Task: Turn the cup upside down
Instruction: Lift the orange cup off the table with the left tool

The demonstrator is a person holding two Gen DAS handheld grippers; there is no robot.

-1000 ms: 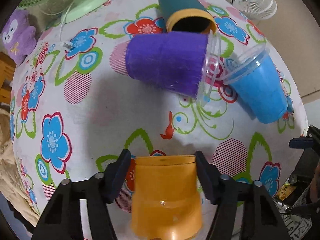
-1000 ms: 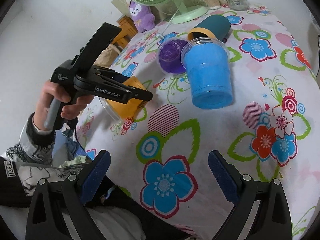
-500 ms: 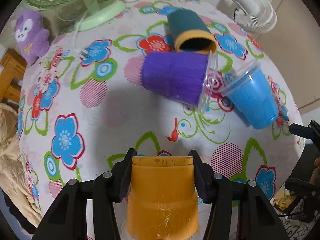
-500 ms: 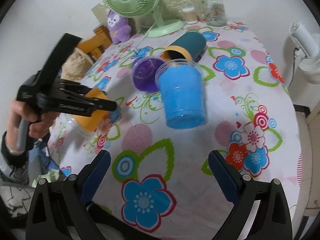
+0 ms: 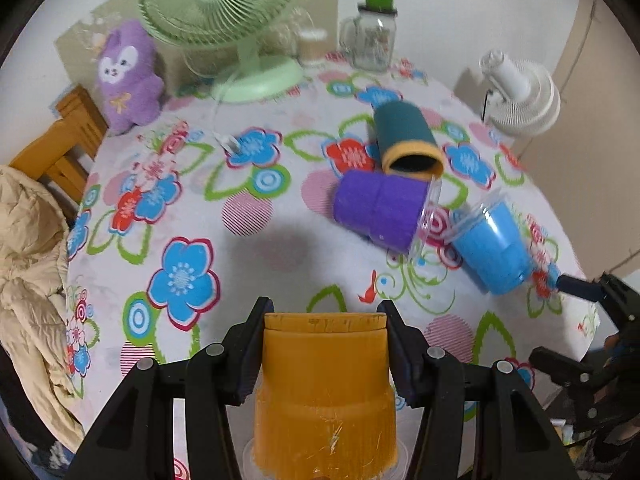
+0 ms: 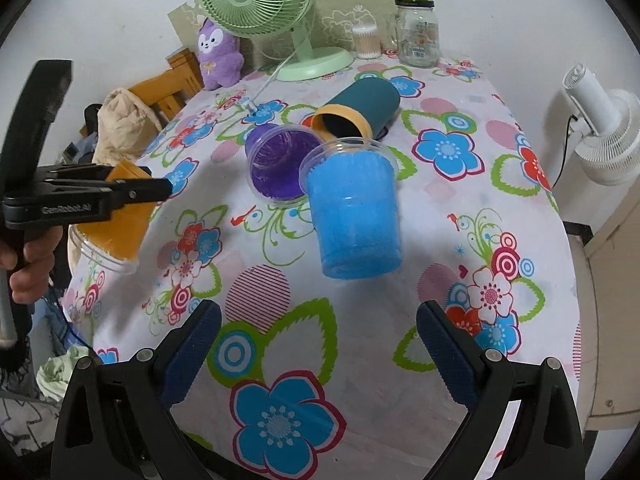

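Observation:
My left gripper (image 5: 325, 314) is shut on an orange cup (image 5: 325, 384). The cup's base points away from the camera and its clear rim is toward me. In the right wrist view the orange cup (image 6: 120, 216) hangs tilted, rim down, over the table's left edge. A purple cup (image 5: 380, 210), a blue cup (image 5: 490, 248) and a teal cup with a yellow rim (image 5: 406, 140) lie on their sides on the flowered tablecloth (image 5: 180, 216). My right gripper (image 6: 318, 322) is open and empty, just short of the blue cup (image 6: 356, 216).
A green fan (image 5: 228, 24), a purple plush toy (image 5: 126, 76), a glass jar (image 5: 370, 38) and a small container (image 5: 310, 42) stand at the table's back. A white fan (image 5: 520, 96) is off the right side. A wooden chair (image 5: 60, 140) with a beige jacket (image 5: 28, 280) is at the left.
My left gripper has lifted and tilted the orange cup, so the view rose from the tabletop to the back wall. My right gripper drew back and rose a little.

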